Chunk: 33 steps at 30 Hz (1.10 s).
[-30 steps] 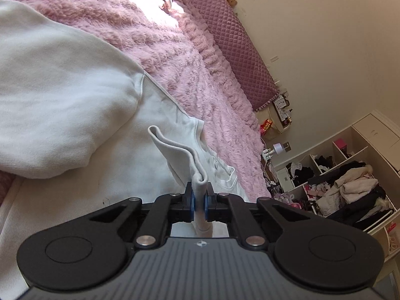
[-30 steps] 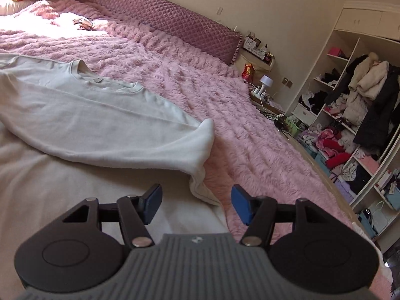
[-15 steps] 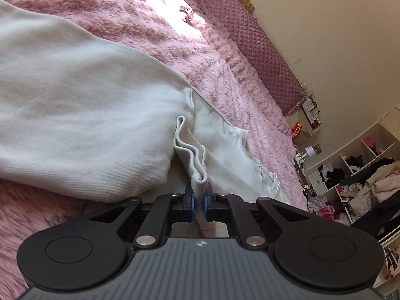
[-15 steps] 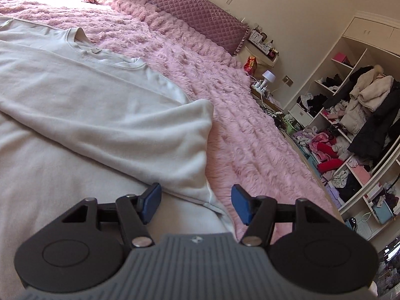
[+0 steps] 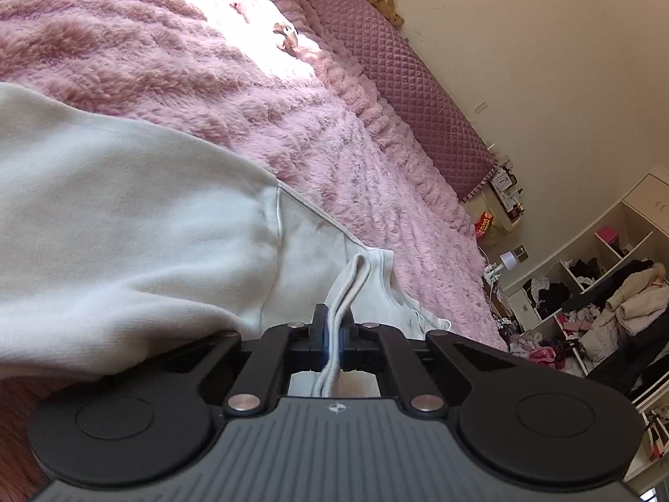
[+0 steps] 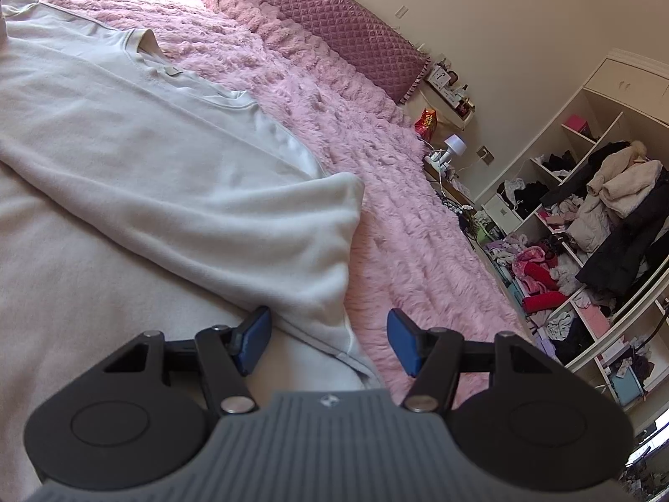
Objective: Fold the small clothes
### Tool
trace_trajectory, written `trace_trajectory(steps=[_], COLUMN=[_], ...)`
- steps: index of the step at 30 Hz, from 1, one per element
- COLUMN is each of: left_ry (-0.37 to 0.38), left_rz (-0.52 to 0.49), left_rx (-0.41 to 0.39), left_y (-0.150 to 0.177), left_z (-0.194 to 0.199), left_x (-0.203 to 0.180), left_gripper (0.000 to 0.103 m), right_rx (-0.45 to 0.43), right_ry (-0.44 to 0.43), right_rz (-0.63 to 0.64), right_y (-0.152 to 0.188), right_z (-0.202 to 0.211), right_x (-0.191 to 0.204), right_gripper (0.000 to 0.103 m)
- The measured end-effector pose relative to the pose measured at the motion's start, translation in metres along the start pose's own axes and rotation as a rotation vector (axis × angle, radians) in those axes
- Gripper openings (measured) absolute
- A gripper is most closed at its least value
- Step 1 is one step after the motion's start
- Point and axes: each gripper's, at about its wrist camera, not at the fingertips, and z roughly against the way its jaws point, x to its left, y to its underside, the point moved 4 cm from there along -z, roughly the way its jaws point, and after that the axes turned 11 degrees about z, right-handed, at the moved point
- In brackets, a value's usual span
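Note:
A white long-sleeved top lies spread on the pink fluffy bed cover, with one sleeve folded across its body. My right gripper is open and empty, low over the top's edge beside that sleeve's cuff. In the left wrist view the same top fills the left side. My left gripper is shut on a doubled white edge of the top, which runs forward from between the pads.
A quilted purple headboard cushion runs along the far side of the bed. To the right, past the bed's edge, stand a bedside lamp and open white shelves stuffed with clothes. A small pink item lies far up the bed.
My left gripper, still holding the edge, has shifted so the bulky white part sits further left and the held fold looks shorter. My right gripper has moved closer to the sleeve cuff.

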Motion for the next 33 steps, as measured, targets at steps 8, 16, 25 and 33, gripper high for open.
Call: trace_trajectory(steps=[8,16,25,33], left_ry=[-0.139,-0.121,-0.111,-0.254], left_rz=[-0.013,0.079,-0.002,0.062], left_rx=[-0.119,-0.031,-0.122,-0.258], left_y=[0.007,-0.001,-0.021,-0.031], left_z=[0.015,0.015,0.108,0.226], left_x=[0.016,0.03,0.009,0.054], left_gripper=[0.004,0.021,0.064,0.066], right_rx=[0.005,0.017,-0.115,-0.252], right_ry=[-0.005,-0.014,-0.093,-0.221], right_rz=[-0.005,-0.011,-0.034,-0.051], right_y=[0.0,-0.005,-0.032,-0.071], right_z=[-0.001,0.01,0.07,0.129], right_x=[-0.002,-0.007,-0.002,0.034], right_gripper=[0.058,0.058,0.066,0.066])
